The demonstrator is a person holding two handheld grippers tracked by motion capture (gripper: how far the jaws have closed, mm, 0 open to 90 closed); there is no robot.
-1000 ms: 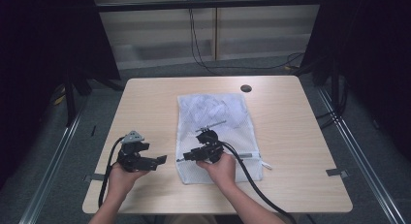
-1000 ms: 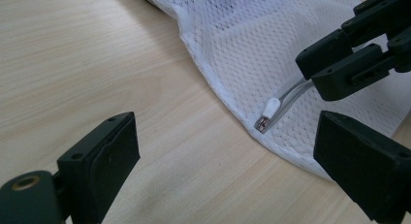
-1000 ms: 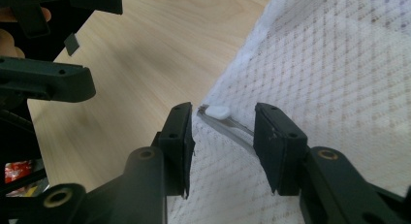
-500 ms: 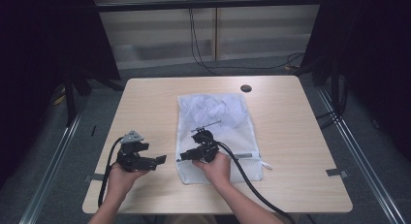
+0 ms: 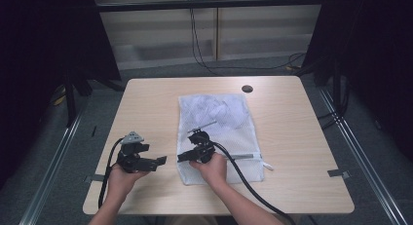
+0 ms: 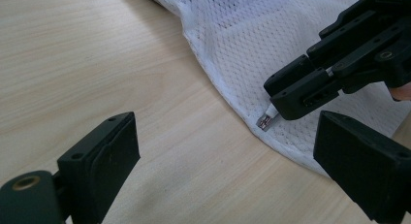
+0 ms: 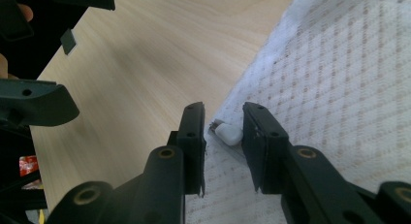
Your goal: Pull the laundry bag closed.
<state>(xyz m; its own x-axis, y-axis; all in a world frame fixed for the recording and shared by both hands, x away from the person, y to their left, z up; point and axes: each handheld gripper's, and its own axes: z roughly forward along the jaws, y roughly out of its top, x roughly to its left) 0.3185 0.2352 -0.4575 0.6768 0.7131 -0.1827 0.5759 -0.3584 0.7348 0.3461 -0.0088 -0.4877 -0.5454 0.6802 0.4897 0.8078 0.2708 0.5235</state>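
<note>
A white mesh bag (image 5: 221,122) lies flat on the wooden table (image 5: 146,103). My right gripper (image 5: 181,158) points left at the bag's near left edge. In the right gripper view its jaws (image 7: 223,115) stand a little apart and have just been closing. A small white tab (image 7: 229,134) on the bag's edge sits between the tips, and the pads do not press on it. The left gripper view shows the same tab (image 6: 268,118) at the right gripper's tips (image 6: 286,100). My left gripper (image 5: 160,161) hovers left of the bag, wide open (image 6: 230,136) and empty.
A dark round grommet (image 5: 247,88) sits in the table's far edge. Tape marks (image 5: 338,173) lie near the right and left edges. Each gripper trails a black cable (image 5: 243,181) toward the person. Bare wood (image 6: 97,54) stretches left of the bag.
The right gripper's jaws have narrowed around the bag's edge and the hand has crept slightly left. The left hand has stayed still.
</note>
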